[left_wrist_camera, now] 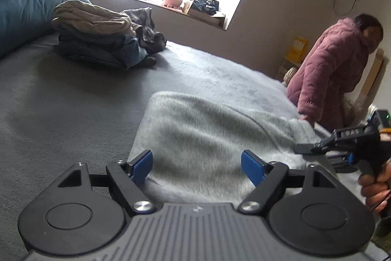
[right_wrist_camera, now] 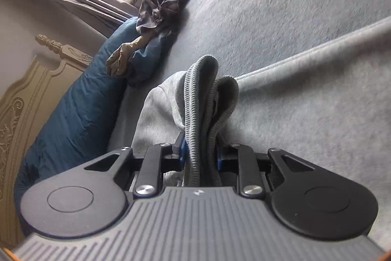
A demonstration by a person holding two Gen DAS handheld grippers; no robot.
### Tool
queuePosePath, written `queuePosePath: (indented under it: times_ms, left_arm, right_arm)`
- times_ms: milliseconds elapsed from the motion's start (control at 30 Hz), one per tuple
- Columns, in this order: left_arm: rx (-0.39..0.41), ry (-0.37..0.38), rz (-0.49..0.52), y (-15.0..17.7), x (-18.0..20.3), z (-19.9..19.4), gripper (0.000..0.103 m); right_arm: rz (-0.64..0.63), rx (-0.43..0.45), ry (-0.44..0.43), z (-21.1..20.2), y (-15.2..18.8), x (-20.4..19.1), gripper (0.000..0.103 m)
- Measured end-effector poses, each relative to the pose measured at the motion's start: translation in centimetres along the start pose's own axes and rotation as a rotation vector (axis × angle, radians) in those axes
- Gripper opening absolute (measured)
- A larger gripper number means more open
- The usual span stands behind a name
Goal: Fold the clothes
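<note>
Grey fleece, a sweatshirt [left_wrist_camera: 210, 138], lies partly folded on the bed [left_wrist_camera: 61, 102], and the right gripper [right_wrist_camera: 200, 151] is clenched on its bunched ribbed hem [right_wrist_camera: 202, 99] while the left gripper [left_wrist_camera: 196, 166] hangs released just above the near edge, nothing between its blue pads. A fold looks to be in hand (the finished stack of folded clothes [left_wrist_camera: 97, 40] sits well apart by the blue pillow [left_wrist_camera: 24, 9]). Next, I'd judge, the left needs its own hold on the hem so both can carry it over evenly.
</note>
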State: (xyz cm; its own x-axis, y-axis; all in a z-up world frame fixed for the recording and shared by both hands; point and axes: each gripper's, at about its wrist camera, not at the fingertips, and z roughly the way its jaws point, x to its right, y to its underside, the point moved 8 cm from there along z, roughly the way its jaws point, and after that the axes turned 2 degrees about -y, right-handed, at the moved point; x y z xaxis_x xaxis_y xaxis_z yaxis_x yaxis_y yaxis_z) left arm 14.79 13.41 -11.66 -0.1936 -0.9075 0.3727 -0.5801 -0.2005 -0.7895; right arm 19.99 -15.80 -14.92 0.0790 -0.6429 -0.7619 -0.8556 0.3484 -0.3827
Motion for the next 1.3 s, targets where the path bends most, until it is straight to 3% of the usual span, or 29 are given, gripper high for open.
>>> queuePosePath:
  times_ms: [167,367,467,667,933,1133,1300]
  left_arm:
    - [-0.022,0.023,-0.016,-0.6,2.0,1.6,0.084]
    - [-0.168,0.007,0.043,1.4,4.8,5.9,0.083]
    - [-0.237,0.036,0.066,2.9,6.6,7.5,0.083]
    - [-0.311,0.071,0.109,4.6,9.5,9.1,0.083]
    - [-0.341,0.081,0.162,4.6,12.2,10.3,0.083]
    - [-0.372,0.086,0.206,5.7,13.8,11.2,0.083]
    - [-0.388,0.083,0.21,6.1,14.0,11.4,0.083]
  right_arm:
    - [-0.066,0.032,0.131,-6.1,-2.0,2.8,0.02]
    - [-0.102,0.082,0.319,-14.7,-3.7,8.2,0.02]
    - [-0.064,0.091,0.383,-18.3,-4.3,11.5,0.02]
    - [0.017,0.071,0.404,-22.2,-4.5,16.6,0.02]
    - [0.002,0.086,0.457,-26.3,-5.8,19.3,0.02]
    - [0.029,0.096,0.438,-27.3,-5.3,22.2,0.021]
    - [0.077,0.137,0.446,-26.8,-4.5,25.8,0.036]
